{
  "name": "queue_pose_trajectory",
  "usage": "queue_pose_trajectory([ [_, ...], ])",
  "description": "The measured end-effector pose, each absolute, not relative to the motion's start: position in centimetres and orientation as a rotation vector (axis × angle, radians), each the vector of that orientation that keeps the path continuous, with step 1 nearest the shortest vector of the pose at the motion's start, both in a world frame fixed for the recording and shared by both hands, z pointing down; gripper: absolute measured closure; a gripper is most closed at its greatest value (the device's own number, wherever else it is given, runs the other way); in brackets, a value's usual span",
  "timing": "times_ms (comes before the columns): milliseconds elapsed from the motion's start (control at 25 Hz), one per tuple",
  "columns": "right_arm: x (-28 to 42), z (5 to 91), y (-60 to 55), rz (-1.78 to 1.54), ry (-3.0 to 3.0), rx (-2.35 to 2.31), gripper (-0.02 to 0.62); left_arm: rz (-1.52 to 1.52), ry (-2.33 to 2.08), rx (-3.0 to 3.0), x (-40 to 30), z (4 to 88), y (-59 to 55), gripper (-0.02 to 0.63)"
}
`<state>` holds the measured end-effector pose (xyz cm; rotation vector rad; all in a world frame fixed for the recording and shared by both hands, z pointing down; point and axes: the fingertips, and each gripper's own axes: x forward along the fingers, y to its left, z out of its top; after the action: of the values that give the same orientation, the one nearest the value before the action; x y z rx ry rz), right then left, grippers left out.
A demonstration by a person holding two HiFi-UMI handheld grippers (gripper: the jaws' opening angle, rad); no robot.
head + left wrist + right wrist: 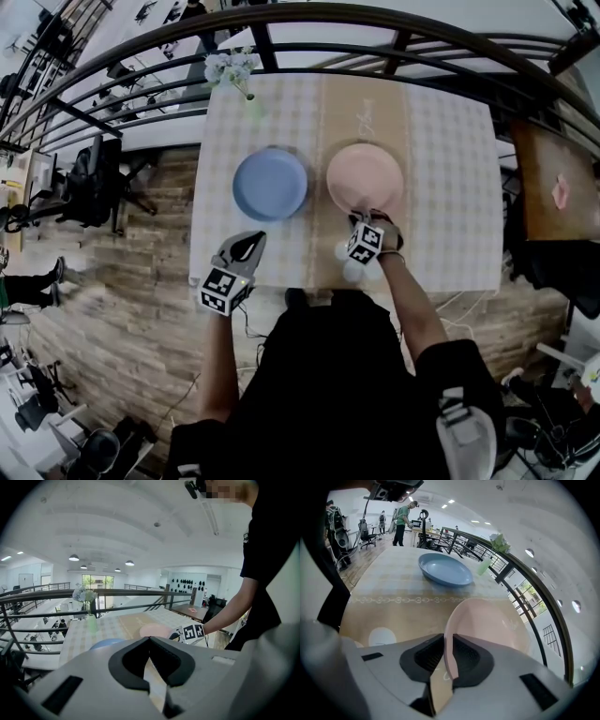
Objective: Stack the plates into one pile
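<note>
Furthest left, our left gripper (246,247) hangs over the near edge of the checked-cloth table (450,187), just short of the round, shallow blue plate (270,184). Its own view shows the jaws drawn in to a narrow slit with nothing between them, only a strip of table behind.

The blue plate lies flat on the cloth, left of the beige runner down the middle. It is free of both grippers, though the left one is nearer.

To its right, side by side but with a gap of cloth between the rims, lies the round pale pink plate (365,173) on the runner. We judge this to be the plate that will travel.

Our right gripper (368,217) has come at it from the near side. Its view shows the jaws closed on the pink plate's near rim, one pad above and one below. We cannot tell whether that edge is already off the cloth.

The relation that matters is this: from the right gripper, the blue plate lies ahead and to the left. So we judge that the carry should run leftward across the gap, with a lift high enough to clear the blue rim. Both plates are round, so no turning is needed, only centring one over the other.
</note>
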<state>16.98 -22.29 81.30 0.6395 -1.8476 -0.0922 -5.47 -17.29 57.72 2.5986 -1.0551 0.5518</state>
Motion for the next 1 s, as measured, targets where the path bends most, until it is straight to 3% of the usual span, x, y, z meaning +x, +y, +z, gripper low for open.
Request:
queue_pose_trajectory([
  [1000,11.6,78.6,-20.4,-0.177,-1.854,0.638,0.551,0.469,-1.150,2.586,-11.0,56.1,-13.3,0.604],
])
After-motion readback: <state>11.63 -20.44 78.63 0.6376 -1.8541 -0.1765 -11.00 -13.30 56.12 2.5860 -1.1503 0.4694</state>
